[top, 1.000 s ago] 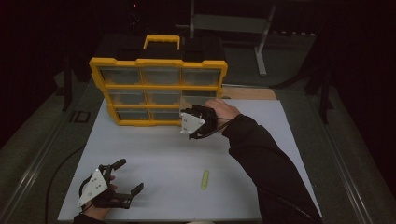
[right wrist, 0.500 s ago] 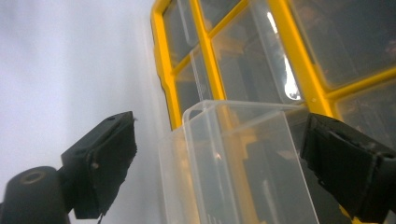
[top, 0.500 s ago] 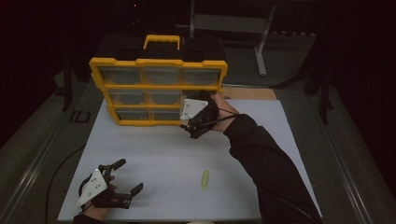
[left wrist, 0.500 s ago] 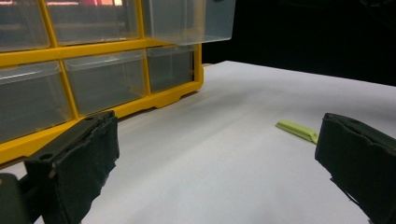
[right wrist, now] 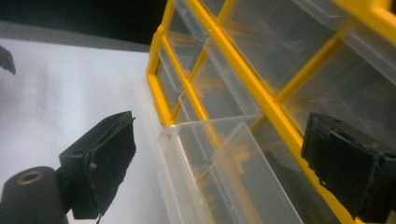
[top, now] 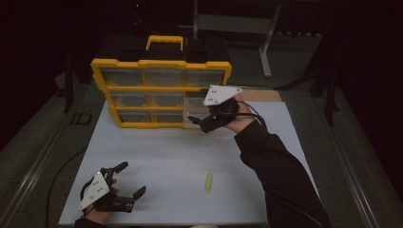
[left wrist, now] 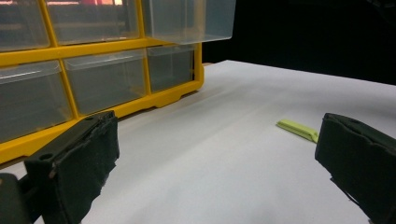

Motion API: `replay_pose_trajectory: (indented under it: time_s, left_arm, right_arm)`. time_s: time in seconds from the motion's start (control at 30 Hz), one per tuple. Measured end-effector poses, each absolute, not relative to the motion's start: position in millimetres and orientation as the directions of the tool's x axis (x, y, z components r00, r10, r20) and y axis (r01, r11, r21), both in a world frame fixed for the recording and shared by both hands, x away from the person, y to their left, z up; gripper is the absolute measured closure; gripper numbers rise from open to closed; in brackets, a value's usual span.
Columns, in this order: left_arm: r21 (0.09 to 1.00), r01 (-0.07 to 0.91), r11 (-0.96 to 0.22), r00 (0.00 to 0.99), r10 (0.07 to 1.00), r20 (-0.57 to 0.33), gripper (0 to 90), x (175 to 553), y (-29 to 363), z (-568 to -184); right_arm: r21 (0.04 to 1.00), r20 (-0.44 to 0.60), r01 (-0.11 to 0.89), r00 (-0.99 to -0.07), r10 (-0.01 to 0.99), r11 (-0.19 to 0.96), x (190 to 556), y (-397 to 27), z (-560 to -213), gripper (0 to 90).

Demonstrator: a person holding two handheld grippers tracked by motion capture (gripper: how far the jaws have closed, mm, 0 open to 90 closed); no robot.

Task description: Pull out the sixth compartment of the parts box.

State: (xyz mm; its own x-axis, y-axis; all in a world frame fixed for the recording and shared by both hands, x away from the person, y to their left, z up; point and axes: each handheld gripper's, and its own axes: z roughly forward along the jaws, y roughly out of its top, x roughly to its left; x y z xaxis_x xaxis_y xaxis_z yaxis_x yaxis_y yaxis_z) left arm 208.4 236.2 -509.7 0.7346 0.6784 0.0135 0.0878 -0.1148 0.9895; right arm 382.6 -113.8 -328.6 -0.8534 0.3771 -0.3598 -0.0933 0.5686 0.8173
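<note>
Drawer (right wrist: 219, 172) pulled out | white tabletop (top: 190, 156) | dark room | both tongs wide open, empty

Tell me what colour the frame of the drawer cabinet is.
Yellow. The cabinet frame shows best in the high view, holding clear plastic drawers.

The organizer (top: 161, 95), upper centre of the high view, has a yellow frame and clear, greyish drawers. Its handle (top: 164, 40) is yellow too. The surface (top: 166, 152) is plain white. A pale yellow-green stick (top: 208, 182) lies lower centre. Both claws are black with grey plates (right claw (top: 197, 122), left claw (top: 130, 180)).
</note>
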Motion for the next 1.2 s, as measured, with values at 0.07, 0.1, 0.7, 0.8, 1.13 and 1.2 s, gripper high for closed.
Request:
replay_pose_trajectory:
  time_s: [0.07, 0.1, 0.7, 0.8, 1.13, 1.2]
  left_arm:
    - [0.989, 0.089, -0.115, 0.735, 0.678, 0.013, 0.6, 209, 236, -510]
    - [0.989, 0.088, -0.115, 0.735, 0.678, 0.013, 0.6, 209, 236, -510]
    - [0.989, 0.093, -0.119, 0.733, 0.68, 0.012, 0.6, 209, 235, -510]
    - [0.989, 0.092, -0.119, 0.733, 0.68, 0.014, 0.6, 209, 235, -510]
    - [0.988, 0.095, -0.124, 0.731, 0.682, 0.015, 0.6, 209, 235, -511]
    - [0.988, 0.094, -0.126, 0.732, 0.682, 0.017, 0.6, 209, 235, -511]
  right_arm:
    - [0.831, -0.342, -0.093, -0.863, 0.371, 0.549, 382, -119, -329, 13.2]
    - [0.837, -0.335, -0.094, -0.867, 0.369, 0.539, 382, -122, -329, 13.4]
    - [0.94, -0.206, -0.039, -0.855, 0.476, 0.338, 353, -176, -352, 12.9]
    - [0.951, -0.184, -0.03, -0.855, 0.485, 0.307, 348, -186, -360, 12.9]
    - [0.964, -0.135, 0.01, -0.841, 0.523, 0.266, 332, -214, -387, 13.0]
    - [0.962, -0.137, 0.017, -0.834, 0.535, 0.273, 328, -219, -393, 12.9]
